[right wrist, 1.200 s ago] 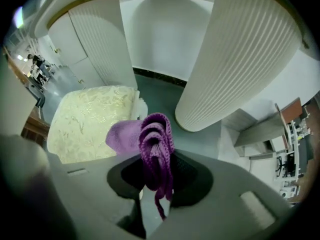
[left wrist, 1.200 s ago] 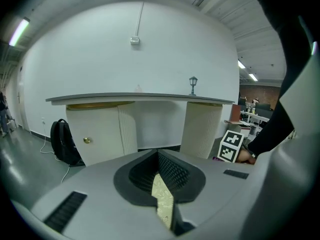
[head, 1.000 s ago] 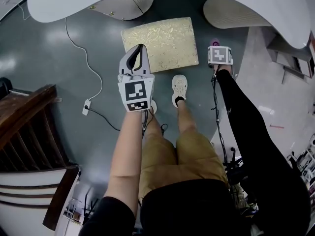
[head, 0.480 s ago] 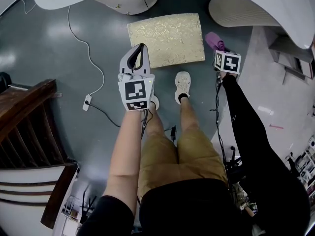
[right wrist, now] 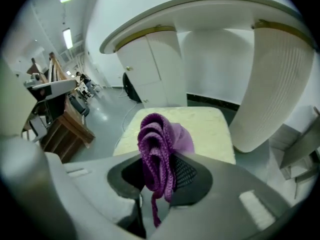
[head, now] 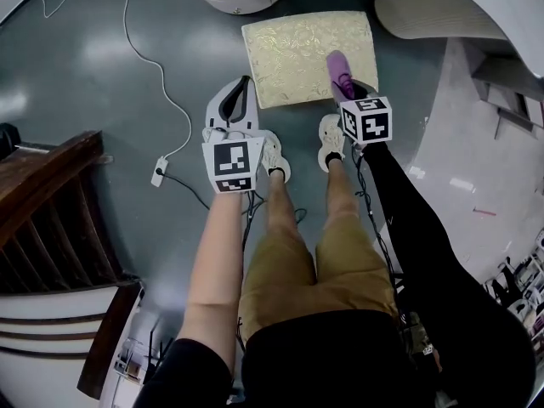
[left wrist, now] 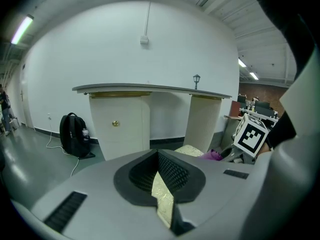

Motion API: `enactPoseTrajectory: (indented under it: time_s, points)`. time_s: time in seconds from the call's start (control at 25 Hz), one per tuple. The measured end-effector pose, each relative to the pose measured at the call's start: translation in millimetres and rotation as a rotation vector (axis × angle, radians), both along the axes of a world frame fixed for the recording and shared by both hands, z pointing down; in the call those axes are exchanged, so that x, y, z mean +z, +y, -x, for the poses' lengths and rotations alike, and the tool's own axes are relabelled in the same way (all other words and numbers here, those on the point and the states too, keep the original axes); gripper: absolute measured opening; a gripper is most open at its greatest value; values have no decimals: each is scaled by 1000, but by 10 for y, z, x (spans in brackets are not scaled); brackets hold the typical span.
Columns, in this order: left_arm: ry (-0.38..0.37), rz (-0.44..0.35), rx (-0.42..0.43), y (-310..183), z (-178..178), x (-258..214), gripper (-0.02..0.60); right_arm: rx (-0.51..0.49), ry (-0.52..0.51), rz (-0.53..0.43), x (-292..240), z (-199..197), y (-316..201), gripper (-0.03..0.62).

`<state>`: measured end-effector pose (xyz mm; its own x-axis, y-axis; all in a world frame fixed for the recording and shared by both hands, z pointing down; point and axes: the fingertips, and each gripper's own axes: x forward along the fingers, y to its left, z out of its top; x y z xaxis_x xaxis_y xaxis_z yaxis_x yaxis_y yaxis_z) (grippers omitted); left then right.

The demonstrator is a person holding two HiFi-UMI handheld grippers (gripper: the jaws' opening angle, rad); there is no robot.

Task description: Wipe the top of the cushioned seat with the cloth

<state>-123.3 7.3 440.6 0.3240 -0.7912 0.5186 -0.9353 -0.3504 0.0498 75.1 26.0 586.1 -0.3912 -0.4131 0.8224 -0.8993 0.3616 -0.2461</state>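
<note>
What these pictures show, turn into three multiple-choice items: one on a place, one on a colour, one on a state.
1. Where does the cushioned seat stand?
A. On the floor ahead of the person's feet
B. On the wooden stairs
C. On the white counter

2. What colour is the cloth?
A. Green
B. Purple
C. White

3. How is the right gripper?
A. Open, empty
B. Shut on a cable
C. Shut on the cloth

Answers: 1 A, the head view shows it on grey floor; 2 B, the cloth shows purple in two views; 3 C, its jaws pinch the bunched cloth.
</note>
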Motion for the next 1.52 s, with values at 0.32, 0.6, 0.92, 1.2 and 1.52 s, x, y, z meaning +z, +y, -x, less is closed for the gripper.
enactPoseTrajectory:
  time_s: [0.32,0.6,0.92,1.2,1.52]
  points:
    - [-13,3,10,277,461,97,8,-216,-261,33,-95,1774,456,89]
    - [-14,27,12,449,653,234,8,-152,-58,153,450,1728,466,89]
    - [-7,23,24,351,413,223,8,-44,51,129,476,804,142,89]
    - [-16,19,26,220,-214,169,8,46,137,143,435,-472,-30,89]
    - [-23,6,15,67,-784,73,8,81,240,138,429,-1676,-174,89]
